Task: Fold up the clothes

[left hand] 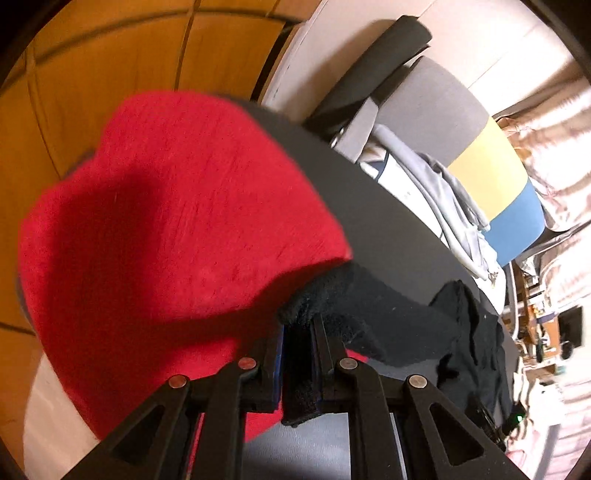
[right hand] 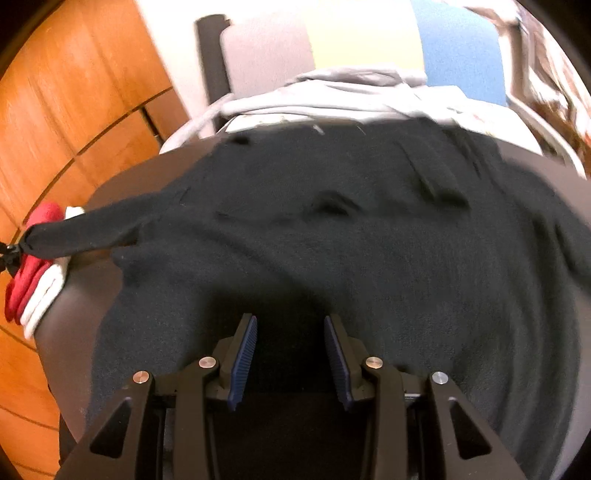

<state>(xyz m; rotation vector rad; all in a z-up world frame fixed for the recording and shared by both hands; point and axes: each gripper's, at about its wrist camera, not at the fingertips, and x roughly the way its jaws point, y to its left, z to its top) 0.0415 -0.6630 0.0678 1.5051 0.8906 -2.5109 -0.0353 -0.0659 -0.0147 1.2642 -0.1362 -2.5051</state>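
Observation:
A black sweater (right hand: 332, 229) lies spread over the dark round table (right hand: 74, 295). Its left sleeve (right hand: 92, 232) is stretched out toward the table's left edge. My left gripper (left hand: 299, 325) is shut on the sleeve's cuff (left hand: 325, 295), above a folded red garment (left hand: 166, 221); it shows small in the right wrist view (right hand: 7, 254) at the far left. My right gripper (right hand: 290, 325) is open and empty, just above the sweater's near part.
A folded red and white stack (right hand: 33, 284) sits at the table's left edge. A grey garment (right hand: 332, 92) lies on a grey, yellow and blue chair (right hand: 369, 33) behind the table. Wooden panels (right hand: 74, 92) stand on the left.

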